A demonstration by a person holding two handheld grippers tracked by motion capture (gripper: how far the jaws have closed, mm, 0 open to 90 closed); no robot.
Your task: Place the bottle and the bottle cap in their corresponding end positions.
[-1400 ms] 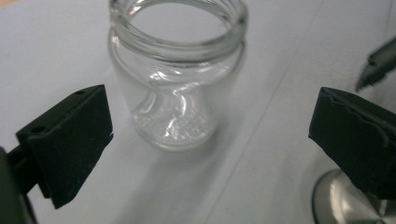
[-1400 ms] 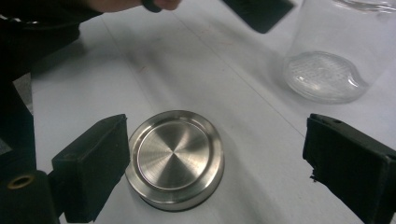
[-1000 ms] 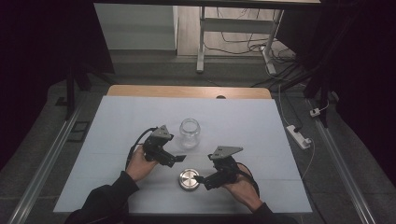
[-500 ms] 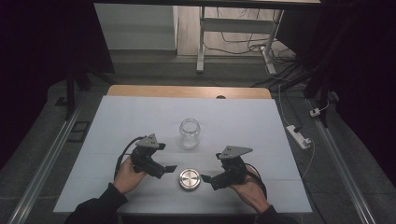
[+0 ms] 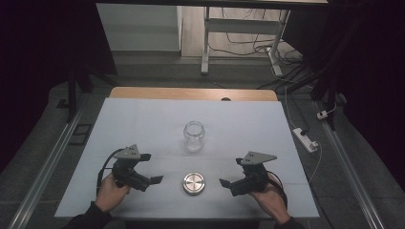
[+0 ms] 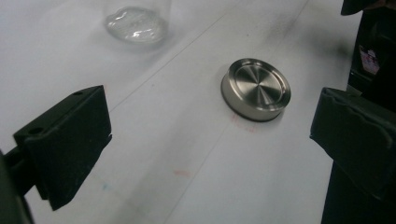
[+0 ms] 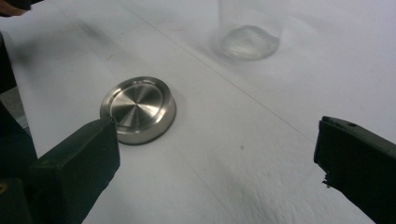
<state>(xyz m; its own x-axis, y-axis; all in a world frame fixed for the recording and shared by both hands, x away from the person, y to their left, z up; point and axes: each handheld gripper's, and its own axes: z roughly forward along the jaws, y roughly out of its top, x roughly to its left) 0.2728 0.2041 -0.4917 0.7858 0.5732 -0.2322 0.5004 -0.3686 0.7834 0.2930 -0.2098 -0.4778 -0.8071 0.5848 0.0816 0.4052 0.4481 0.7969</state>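
both fingers apart, lid lying between them

my left gripper (image 5: 152, 168) has its fingers wide apart, nothing in them; my right gripper (image 5: 228, 175) has just been opening its fingers, nothing between them either. the round brushed-metal lid (image 5: 194, 183) lies flat on the white table (image 5: 143, 119) between the two, touching neither. the clear glass jar (image 5: 194, 136) stands upright just beyond it.

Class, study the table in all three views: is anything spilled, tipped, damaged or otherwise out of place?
Nothing is spilled or tipped. The glass jar stands upright and open, while its metal lid lies flat on the table, apart from it. The only blemishes are faint coloured marks on the table beside the lid.
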